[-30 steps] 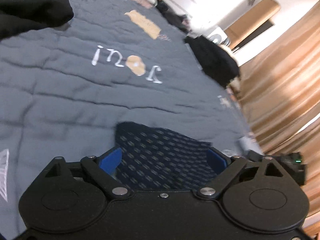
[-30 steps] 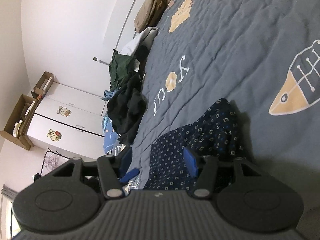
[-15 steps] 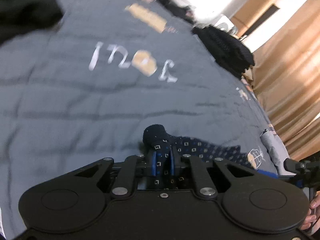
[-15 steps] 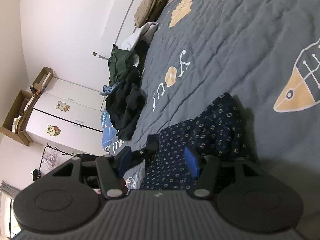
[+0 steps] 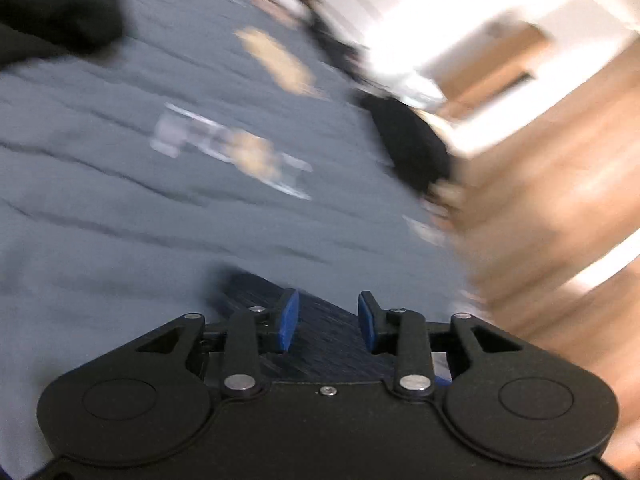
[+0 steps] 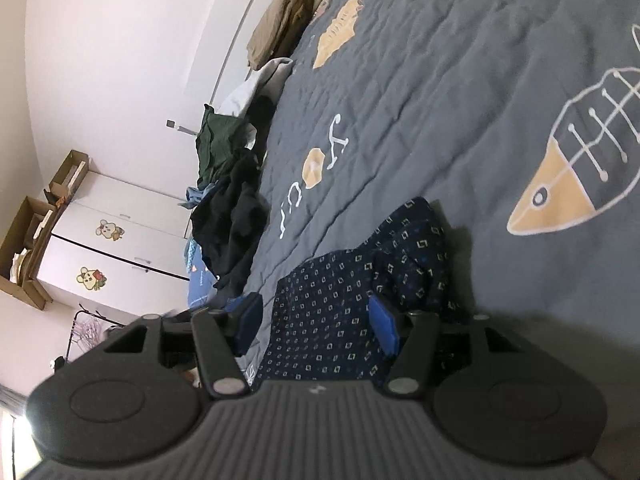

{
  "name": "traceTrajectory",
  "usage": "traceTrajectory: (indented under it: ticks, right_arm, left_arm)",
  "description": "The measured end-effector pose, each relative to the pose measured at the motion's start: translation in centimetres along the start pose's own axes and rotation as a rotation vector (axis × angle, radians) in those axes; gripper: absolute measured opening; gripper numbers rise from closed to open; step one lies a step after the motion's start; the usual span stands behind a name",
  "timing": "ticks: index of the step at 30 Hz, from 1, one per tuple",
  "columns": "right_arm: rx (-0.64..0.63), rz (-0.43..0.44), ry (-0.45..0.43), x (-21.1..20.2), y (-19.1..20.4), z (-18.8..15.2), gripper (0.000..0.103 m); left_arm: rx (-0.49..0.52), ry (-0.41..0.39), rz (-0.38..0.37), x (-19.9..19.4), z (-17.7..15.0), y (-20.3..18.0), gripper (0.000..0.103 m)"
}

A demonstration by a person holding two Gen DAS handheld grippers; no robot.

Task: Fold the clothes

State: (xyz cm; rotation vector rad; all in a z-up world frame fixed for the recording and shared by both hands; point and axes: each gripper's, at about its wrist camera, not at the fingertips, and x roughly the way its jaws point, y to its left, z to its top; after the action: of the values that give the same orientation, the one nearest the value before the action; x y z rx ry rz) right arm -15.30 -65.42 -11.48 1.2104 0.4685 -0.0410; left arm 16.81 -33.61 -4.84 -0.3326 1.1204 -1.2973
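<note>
A navy garment with small square prints (image 6: 408, 248) lies partly folded on the grey quilted bedspread (image 6: 440, 80). My right gripper (image 6: 316, 304) hovers low over its near part, blue pads wide apart and not pressing the cloth. The left wrist view is blurred by motion. There my left gripper (image 5: 328, 300) has its jaws opening, with the navy garment (image 5: 324, 344) lying under and between the blue pads (image 5: 290, 312), which do not pinch it.
A heap of black clothes (image 6: 232, 228) sits at the bed's left edge, with a green garment (image 6: 216, 144) and a beige one (image 6: 280, 20) beyond. White wardrobes (image 6: 112, 248) stand behind. Another black garment (image 5: 412, 148) lies near the orange curtain (image 5: 560, 200).
Half a second ago my left gripper was shut on a bunched fold of the navy garment; it has let go and its jaws have parted. The right gripper has stayed put.
</note>
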Motion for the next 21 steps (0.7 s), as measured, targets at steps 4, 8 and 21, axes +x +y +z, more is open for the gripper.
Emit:
traceTrajectory:
  ticks: [4,8,21]
  right_arm:
    - [0.004,-0.005,0.005,0.2,-0.1,-0.2,0.058]
    - [0.009,-0.004,0.004,0.0,-0.2,-0.2,0.058]
    - [-0.029,-0.028,0.032,0.6,0.0,-0.2,0.058]
  left_arm:
    - [0.050,0.186,-0.105,1.1,-4.0,-2.4,0.067]
    - [0.010,0.268,-0.084,3.1,-6.5,-0.7,0.067]
    - [-0.121,0.146,0.054,7.5,-1.3,4.6,0.066]
